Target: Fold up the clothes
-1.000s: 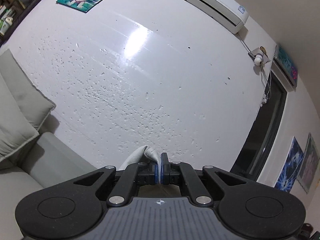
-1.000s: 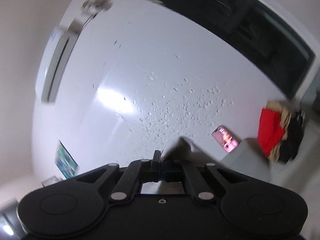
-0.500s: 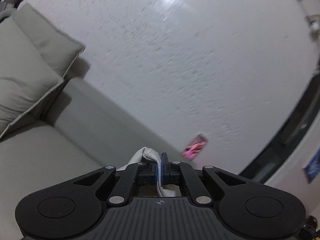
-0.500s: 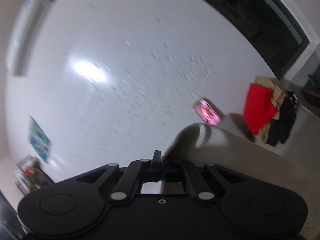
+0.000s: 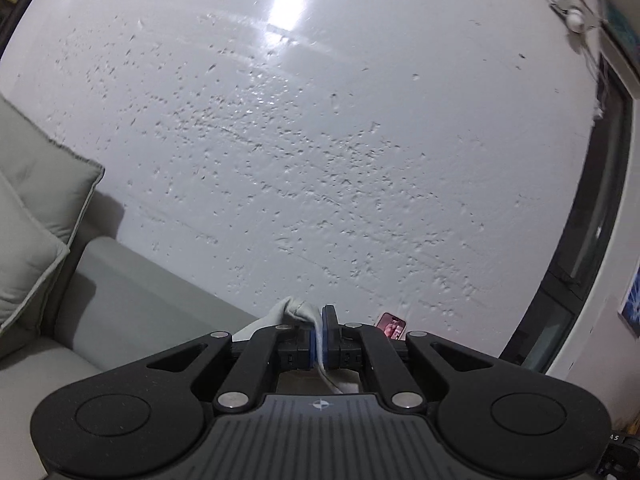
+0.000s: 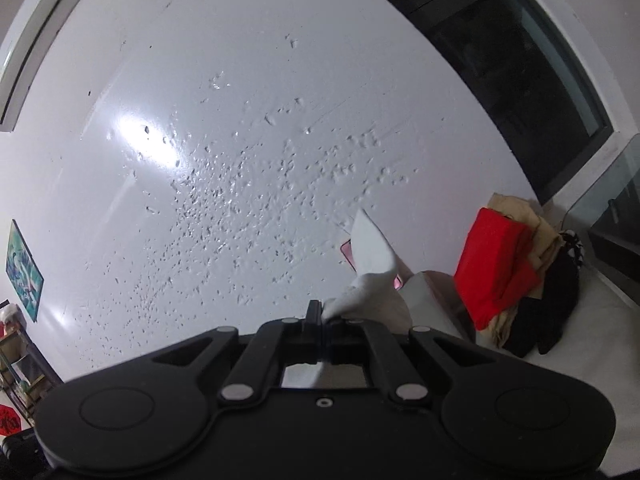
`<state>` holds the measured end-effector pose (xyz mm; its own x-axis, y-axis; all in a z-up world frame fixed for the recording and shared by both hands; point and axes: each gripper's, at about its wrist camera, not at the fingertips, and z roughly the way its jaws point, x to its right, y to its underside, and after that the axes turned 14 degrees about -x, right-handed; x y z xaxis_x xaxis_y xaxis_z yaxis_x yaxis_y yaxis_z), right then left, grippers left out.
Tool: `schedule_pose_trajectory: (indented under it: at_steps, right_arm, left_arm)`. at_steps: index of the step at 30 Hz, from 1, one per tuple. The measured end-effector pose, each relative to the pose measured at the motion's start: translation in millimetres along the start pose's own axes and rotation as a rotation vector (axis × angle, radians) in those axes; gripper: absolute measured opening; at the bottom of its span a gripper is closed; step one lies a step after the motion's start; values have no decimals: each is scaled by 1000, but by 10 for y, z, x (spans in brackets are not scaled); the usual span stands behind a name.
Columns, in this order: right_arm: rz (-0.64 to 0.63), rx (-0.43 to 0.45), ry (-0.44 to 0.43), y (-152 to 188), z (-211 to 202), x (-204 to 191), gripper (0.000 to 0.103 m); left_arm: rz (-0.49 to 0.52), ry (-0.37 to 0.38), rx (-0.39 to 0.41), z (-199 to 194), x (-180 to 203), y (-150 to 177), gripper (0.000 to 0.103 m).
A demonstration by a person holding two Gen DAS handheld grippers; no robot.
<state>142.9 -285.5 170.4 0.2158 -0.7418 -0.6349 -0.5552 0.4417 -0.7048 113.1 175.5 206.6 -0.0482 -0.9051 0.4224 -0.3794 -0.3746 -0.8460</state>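
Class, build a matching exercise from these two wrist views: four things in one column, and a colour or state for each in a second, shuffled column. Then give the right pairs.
Things
1. left gripper
2. folded garment on the pile
3. cushion
4. phone leaning on the wall

Colour or state
A. red
B. screen lit pinkish
C. shut on pale cloth
D. grey-green, on the sofa

Pairs: 1-C, 2-A, 3-D, 4-B
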Motion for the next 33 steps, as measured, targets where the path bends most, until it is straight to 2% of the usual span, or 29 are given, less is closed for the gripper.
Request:
schedule_pose_trajectory:
  at_steps: [2, 4, 7, 10, 13, 16, 18, 24, 28, 33]
  right_arm:
    - [-6, -16, 22, 315, 64, 164, 2]
    - [1, -58, 47, 667, 211, 370, 2]
    - [35, -162, 112, 1226, 521, 732, 2]
    - [132, -303, 157, 1764, 802, 1132, 2]
    - [178, -414, 205, 2161, 977, 1377, 2]
    - [198, -496, 248, 2411, 1095, 1531, 2]
    - [201, -507, 267, 2447, 1094, 1534, 2]
    - [164, -470, 267, 2278, 802, 1307, 2]
    - [166, -487, 250, 2243, 607, 1231, 2]
    - [138, -509, 307, 2371, 413, 1203, 2]
  left_arm:
    - [22, -44, -12, 97, -75, 322, 1]
    - [11, -87, -61, 244, -232, 689, 1]
    - [-92, -149, -185, 507, -717, 1340, 1]
    - [-218, -224, -330, 683, -1177, 1929, 1]
    - [-293, -291, -447, 766, -1490, 2317, 1]
    - [-346, -313, -496, 709, -1613, 2464, 1]
    - [-344, -320, -498, 617, -1594, 2478, 1]
    - [-259, -306, -447, 226, -1276, 2327, 1]
    - [-199, -348, -455, 64, -1110, 2371, 1]
    - [-146, -407, -490, -31, -1064, 2578, 1]
